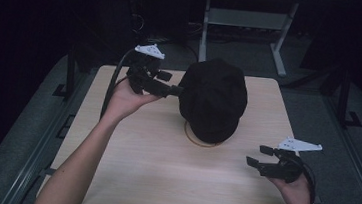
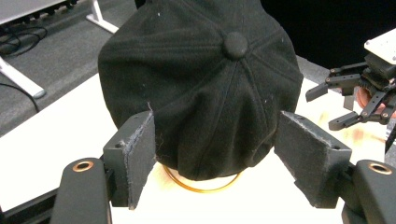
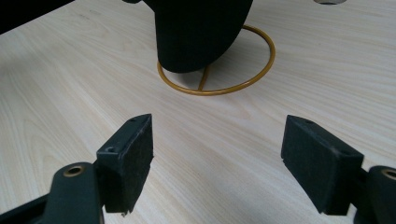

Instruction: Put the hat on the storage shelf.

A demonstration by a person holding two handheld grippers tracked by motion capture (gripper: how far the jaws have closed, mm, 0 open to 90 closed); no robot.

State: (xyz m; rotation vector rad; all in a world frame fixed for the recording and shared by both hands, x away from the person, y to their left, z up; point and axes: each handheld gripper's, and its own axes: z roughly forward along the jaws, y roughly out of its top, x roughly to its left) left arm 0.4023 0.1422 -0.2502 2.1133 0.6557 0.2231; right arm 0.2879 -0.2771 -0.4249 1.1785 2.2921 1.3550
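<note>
A black cap (image 1: pixel 214 97) with a top button hangs on a stand with a gold wire ring base (image 1: pixel 200 141) at the middle of the light wood table (image 1: pixel 161 180). My left gripper (image 1: pixel 172 88) is held level at the cap's left side, open. In the left gripper view the cap (image 2: pixel 201 88) sits between and just beyond the wide jaws (image 2: pixel 215 154), and the pads do not press it. My right gripper (image 1: pixel 258 156) hovers open and empty over the table's front right, pointing at the ring base (image 3: pixel 219 88) and the cap (image 3: pixel 201 32).
The table stands on grey carpet in a dark room. A desk frame with white legs (image 1: pixel 279 51) is behind the table's far edge. Bare wood lies in front of the cap and to both sides of it.
</note>
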